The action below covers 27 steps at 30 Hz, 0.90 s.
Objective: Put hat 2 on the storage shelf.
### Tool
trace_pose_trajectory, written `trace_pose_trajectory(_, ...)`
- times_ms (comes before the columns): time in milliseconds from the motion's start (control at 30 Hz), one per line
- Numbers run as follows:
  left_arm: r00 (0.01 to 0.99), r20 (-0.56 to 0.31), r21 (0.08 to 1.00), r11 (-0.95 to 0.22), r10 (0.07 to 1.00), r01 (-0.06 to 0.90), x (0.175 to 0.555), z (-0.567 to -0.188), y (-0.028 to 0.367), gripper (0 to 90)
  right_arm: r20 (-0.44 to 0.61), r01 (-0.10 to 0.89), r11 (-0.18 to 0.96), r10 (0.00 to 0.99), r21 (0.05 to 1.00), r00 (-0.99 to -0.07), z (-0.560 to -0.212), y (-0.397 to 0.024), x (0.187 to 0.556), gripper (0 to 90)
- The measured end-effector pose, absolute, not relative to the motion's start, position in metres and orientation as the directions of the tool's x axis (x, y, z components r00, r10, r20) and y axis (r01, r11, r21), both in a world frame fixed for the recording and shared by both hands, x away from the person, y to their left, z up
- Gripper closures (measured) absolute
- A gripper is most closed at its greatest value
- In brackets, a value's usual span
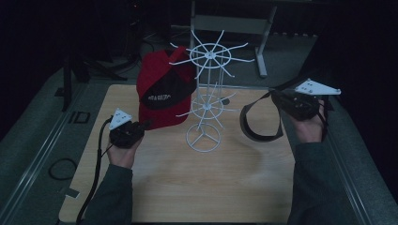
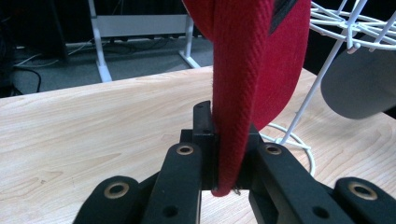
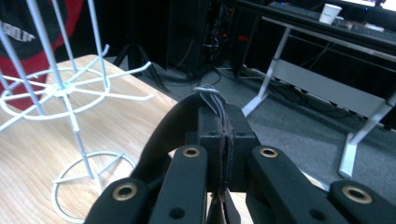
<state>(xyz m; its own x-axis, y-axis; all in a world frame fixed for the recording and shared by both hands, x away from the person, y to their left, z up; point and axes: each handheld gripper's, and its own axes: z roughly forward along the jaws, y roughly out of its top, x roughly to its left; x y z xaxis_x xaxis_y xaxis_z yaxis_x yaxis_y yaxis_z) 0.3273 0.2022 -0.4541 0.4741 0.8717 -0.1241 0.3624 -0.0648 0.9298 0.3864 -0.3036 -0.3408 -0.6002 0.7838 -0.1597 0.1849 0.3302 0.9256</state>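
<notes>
Red cap (image 1: 162,89), white wire rack (image 1: 206,93), pale wood table (image 1: 197,183).

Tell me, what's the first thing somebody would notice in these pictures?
Most likely the red cap, hanging on the left side of the white wire rack that stands mid-table; the left gripper has its jaws shut on the cap's edge. To the right of the rack, the right gripper holds a dark visor up above the wooden table.

We see the wire rack (image 1: 205,101) standing mid-table (image 1: 187,187), cap (image 1: 162,91) at its left, visor (image 1: 260,119) at its right.
</notes>
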Motion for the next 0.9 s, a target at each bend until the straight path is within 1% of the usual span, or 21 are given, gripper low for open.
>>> trace_pose_trajectory(133,0.476,-0.124,0.929,-0.067,0.871,0.363,0.328,-0.454,0.202,85.3,-0.161,0.163,0.324,0.772,0.932,-0.614,-0.335,-0.304,0.382,87.8)
trace_pose_trajectory(533,0.475,-0.128,0.930,-0.061,0.871,0.363,0.328,-0.454,0.202,85.3,-0.143,0.154,0.310,0.752,0.938,-0.643,-0.323,-0.306,0.383,87.8)
trace_pose_trajectory(900,0.474,-0.128,0.929,-0.063,0.871,0.366,0.330,-0.454,0.204,85.3,-0.138,0.122,0.288,0.736,0.950,-0.663,-0.302,-0.312,0.380,87.7)
